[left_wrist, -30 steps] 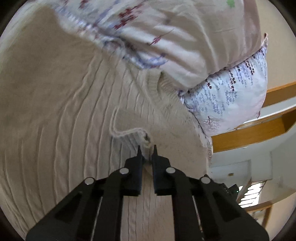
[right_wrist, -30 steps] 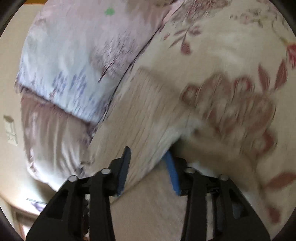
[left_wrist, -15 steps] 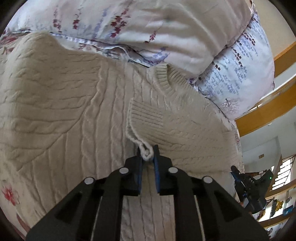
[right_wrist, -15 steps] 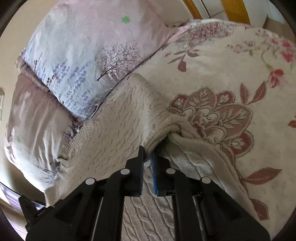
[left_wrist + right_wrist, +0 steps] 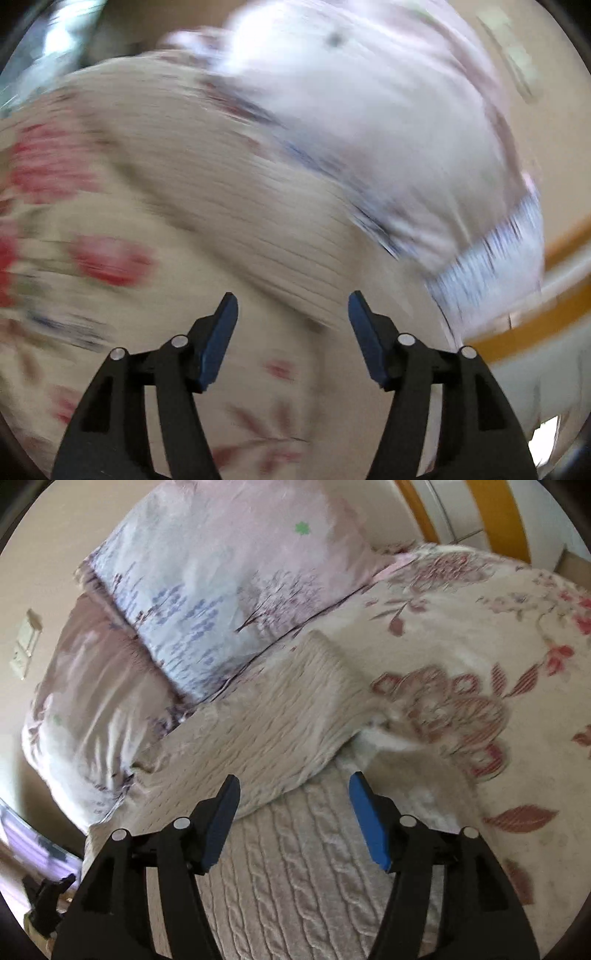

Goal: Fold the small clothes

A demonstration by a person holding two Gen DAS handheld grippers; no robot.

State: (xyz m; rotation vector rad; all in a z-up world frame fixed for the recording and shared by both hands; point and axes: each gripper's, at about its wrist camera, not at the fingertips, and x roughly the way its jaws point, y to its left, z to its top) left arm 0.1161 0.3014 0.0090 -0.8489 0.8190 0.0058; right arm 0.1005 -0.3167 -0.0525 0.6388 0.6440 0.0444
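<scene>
No legible text, label, brand, number or sign appears in either view. The pillow (image 5: 229,590) carries only printed tree and blossom motifs, plus one small green flower shape near its upper edge (ornament, not lettering). The bedspread (image 5: 480,657) beside the pillow bears a red floral pattern without writing. The wall plate (image 5: 24,648), left of the pillow, shows no readable marking. The left wrist view is too motion-blurred for any characters to be made out.
</scene>
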